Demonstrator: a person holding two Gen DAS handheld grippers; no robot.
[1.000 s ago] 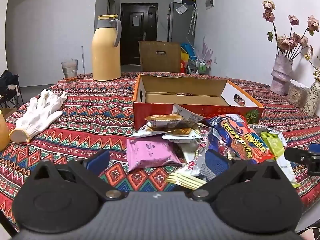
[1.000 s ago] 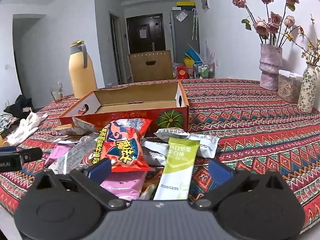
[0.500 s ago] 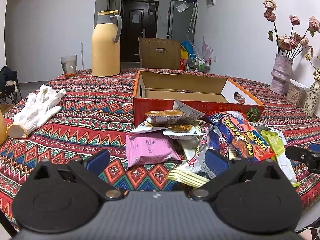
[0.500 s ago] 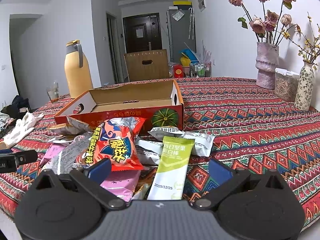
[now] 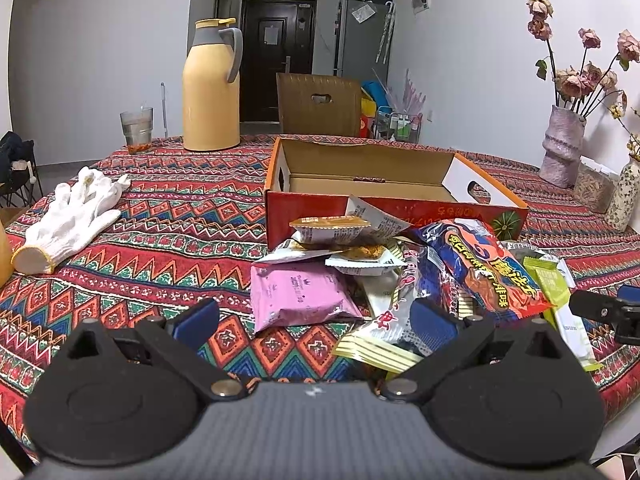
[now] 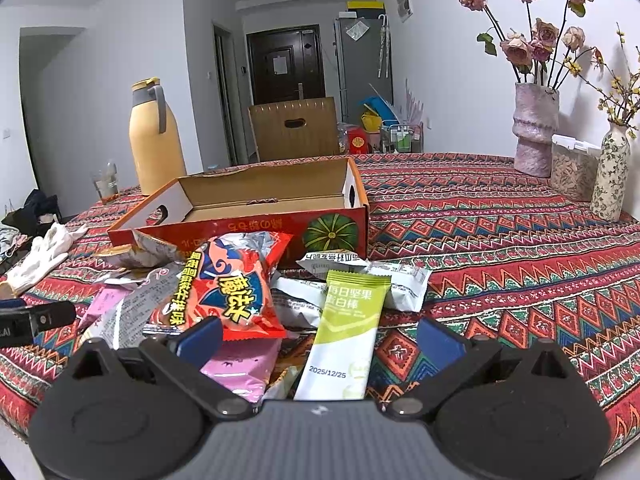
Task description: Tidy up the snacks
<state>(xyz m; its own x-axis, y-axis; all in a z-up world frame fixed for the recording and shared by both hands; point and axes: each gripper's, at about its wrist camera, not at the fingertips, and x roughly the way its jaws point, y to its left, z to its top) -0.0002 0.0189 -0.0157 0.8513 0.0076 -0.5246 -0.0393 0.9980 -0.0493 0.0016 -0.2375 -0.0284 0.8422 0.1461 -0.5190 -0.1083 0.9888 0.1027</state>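
Note:
An open orange cardboard box [image 5: 394, 204] [image 6: 256, 224] stands empty on the patterned tablecloth. A heap of snack packets lies against its near side. In it are a pink packet [image 5: 298, 294], a red-and-blue noodle bag [image 5: 486, 268] [image 6: 234, 288] and a green-and-white bar [image 6: 348, 328] [image 5: 554, 290]. My left gripper [image 5: 314, 320] hovers open just before the pink packet, holding nothing. Over the near end of the green bar, my right gripper [image 6: 320, 338] is open and holds nothing too. Each gripper's tip shows at the edge of the other's view.
A white glove [image 5: 70, 220] lies at the left. A yellow thermos [image 5: 212, 88] and a glass [image 5: 137, 130] stand behind it. Two flower vases [image 6: 534, 130] [image 6: 610, 174] and a clear container [image 6: 572, 166] stand at the far right. A chair back [image 5: 320, 104] rises beyond the table.
Both views have risen slightly, so the box and packets sit a little lower in frame. No packet has moved, and both grippers stay open.

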